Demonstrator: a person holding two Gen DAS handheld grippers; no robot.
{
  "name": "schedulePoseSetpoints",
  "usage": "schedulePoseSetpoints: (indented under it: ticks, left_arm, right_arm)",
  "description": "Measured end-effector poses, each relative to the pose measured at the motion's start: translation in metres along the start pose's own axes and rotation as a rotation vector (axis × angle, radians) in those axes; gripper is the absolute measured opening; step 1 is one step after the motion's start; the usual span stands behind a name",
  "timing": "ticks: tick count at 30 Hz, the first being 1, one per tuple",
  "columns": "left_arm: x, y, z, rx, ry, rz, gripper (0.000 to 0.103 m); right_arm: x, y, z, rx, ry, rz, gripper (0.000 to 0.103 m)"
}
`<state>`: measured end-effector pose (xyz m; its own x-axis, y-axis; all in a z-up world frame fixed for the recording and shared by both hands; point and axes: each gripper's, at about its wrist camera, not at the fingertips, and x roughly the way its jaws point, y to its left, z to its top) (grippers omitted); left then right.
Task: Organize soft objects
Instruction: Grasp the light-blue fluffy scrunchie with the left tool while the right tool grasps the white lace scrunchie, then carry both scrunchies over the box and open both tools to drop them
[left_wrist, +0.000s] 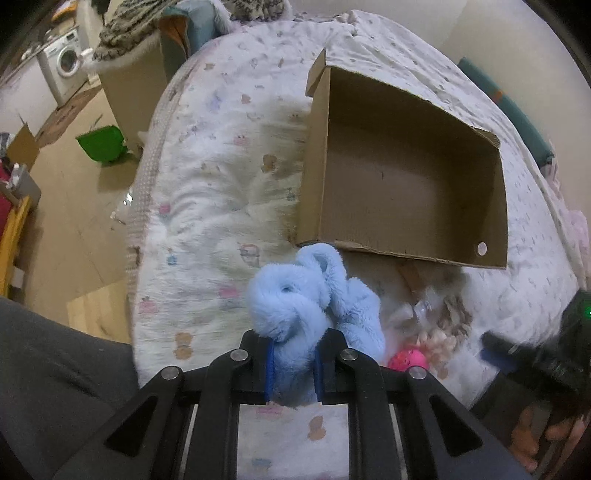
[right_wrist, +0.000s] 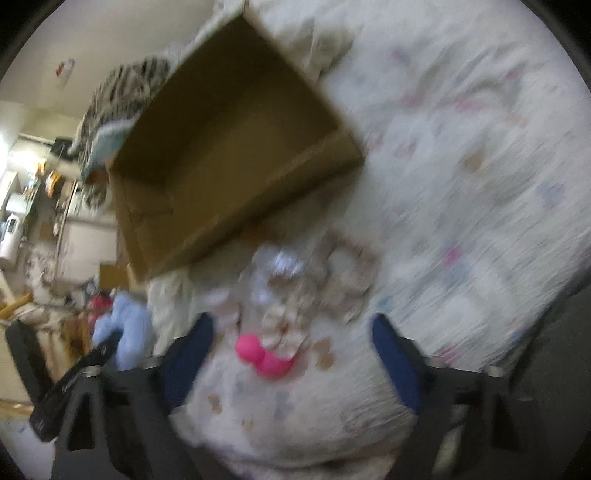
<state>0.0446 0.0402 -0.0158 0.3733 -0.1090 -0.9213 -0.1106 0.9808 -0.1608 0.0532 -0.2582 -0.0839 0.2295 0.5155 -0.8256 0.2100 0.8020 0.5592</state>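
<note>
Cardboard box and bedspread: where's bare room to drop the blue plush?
The cardboard box looks bare inside. The bedspread is free between the box's left wall and the bed edge. It is crowded below the box's near wall: blue plush in the left gripper, beige scrunchies, pink toy.

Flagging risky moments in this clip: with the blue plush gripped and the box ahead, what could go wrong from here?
1. The left tool pinches only one end of the fluffy light-blue plush toy; the dangling rest may snag the open brown cardboard box on its near wall.
2. The right tool is open over the small pink plush; heavy blur suggests a misaligned grab.
</note>
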Motion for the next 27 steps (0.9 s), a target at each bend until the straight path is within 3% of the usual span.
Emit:
schedulePoseSetpoints:
  ticks: [1,4,8,10,12,18,27]
  left_arm:
    - [0.006,0.000,-0.002,-0.001,0.003,0.000,0.015]
    - [0.019,-0.001,-0.008,0.002,0.011,0.012,0.015]
    - [0.023,-0.002,-0.011,0.003,0.012,0.014,0.015]
    - [0.021,-0.002,-0.012,0.007,0.001,0.013,0.015]
    - [0.020,-0.004,-0.012,0.008,-0.006,0.007,0.015]
    - [0.012,-0.006,-0.012,0.010,-0.032,-0.006,0.015]
    - [-0.006,-0.010,-0.012,0.036,-0.085,-0.019,0.015]
  right_arm:
    - [0.009,0.003,-0.001,-0.007,0.029,-0.003,0.062]
    - [0.027,0.013,-0.002,-0.033,0.067,-0.006,0.048]
    - [0.046,0.027,0.000,-0.086,0.076,-0.080,0.034]
    - [0.051,0.032,0.000,-0.112,0.080,-0.112,0.017]
    - [0.054,0.031,-0.001,-0.131,0.074,-0.126,0.012]
    - [0.035,0.034,-0.013,-0.164,0.025,-0.123,0.010]
    - [-0.032,0.054,-0.021,-0.190,-0.123,0.024,0.010]
